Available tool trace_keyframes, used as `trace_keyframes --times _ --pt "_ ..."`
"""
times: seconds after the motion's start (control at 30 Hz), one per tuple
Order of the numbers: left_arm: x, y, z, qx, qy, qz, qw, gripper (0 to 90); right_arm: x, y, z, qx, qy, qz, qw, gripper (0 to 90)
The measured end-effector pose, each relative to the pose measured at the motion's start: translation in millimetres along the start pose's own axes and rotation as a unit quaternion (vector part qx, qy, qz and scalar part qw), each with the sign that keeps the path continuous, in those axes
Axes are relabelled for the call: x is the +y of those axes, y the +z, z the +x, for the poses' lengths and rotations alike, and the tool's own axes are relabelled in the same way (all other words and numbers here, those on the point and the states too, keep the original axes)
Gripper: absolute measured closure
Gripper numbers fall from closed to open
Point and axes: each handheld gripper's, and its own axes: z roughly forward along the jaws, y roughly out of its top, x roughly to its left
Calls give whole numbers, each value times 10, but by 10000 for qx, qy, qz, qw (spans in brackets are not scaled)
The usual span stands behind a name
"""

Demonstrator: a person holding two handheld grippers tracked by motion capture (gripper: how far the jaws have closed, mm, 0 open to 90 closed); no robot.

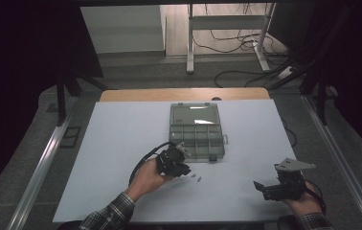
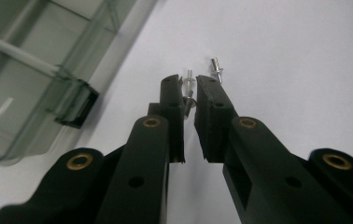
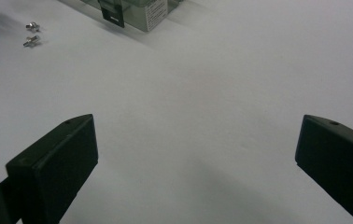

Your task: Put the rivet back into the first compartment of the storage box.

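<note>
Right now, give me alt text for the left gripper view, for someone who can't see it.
The left tool pinches a small metal screw between its nearly closed black jaws above a white table. Another screw lies just beyond, and a clear plastic compartment box sits at the upper left.

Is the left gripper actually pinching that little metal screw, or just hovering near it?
Touching. In the left gripper view, the left gripper has its jaws nearly closed with a small screw clamped between the pads; another screw lies loose on the table beyond.

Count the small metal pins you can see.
3. One pin is pinched in the left gripper. A second pin and a third pin lie on the table near the box, which may hide more.
</note>
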Motion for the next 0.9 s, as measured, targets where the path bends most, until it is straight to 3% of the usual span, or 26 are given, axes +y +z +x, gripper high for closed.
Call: trace_keyframes --times 0.4,0.5,0.9 --pt "-14 -289 204 162 -335 -187 9991 818 -3 13 7 0 -12 78 10000 0" --pt "-11 -331 273 198 -474 -294 9982 818 -2 13 8 3 -17 74 10000 0" --pt "108 -461 534 461 -683 -375 9959 818 -1 13 5 9 -11 61 10000 0"
